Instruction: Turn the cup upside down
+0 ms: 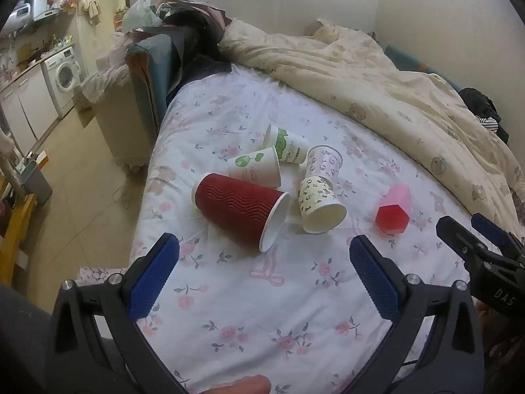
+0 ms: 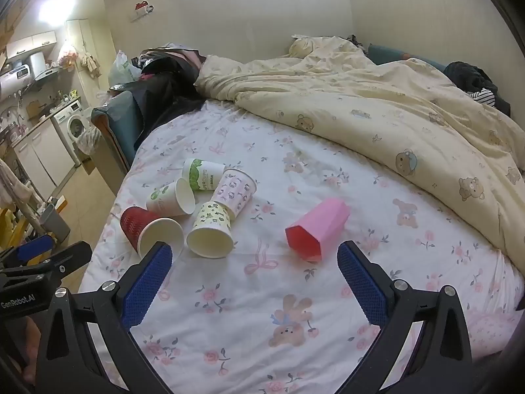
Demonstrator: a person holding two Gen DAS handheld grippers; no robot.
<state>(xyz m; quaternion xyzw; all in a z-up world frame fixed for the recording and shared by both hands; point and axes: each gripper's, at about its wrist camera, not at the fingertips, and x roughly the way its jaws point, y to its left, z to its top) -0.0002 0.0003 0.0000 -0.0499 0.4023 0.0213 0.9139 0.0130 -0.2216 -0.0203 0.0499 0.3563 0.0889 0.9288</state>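
Note:
Several cups lie on their sides on a floral bed sheet (image 1: 262,312). A red ribbed paper cup (image 1: 238,210) (image 2: 144,226) lies with its mouth toward me. Beside it lie a yellow-patterned cup (image 1: 320,205) (image 2: 211,229), a pink-patterned cup (image 1: 323,161) (image 2: 234,188), and two white-and-green cups (image 1: 256,165) (image 1: 288,144). A pink plastic cup (image 1: 395,208) (image 2: 316,229) lies apart to the right. My left gripper (image 1: 264,275) is open and empty, short of the red cup. My right gripper (image 2: 254,279) is open and empty, short of the pink cup.
A cream bear-print duvet (image 1: 377,85) (image 2: 377,108) is heaped along the far and right side of the bed. Dark bags and clothes (image 1: 190,42) pile at the bed's far left end. The bed's left edge drops to a tiled floor (image 1: 82,170), with a washing machine (image 1: 65,75) beyond.

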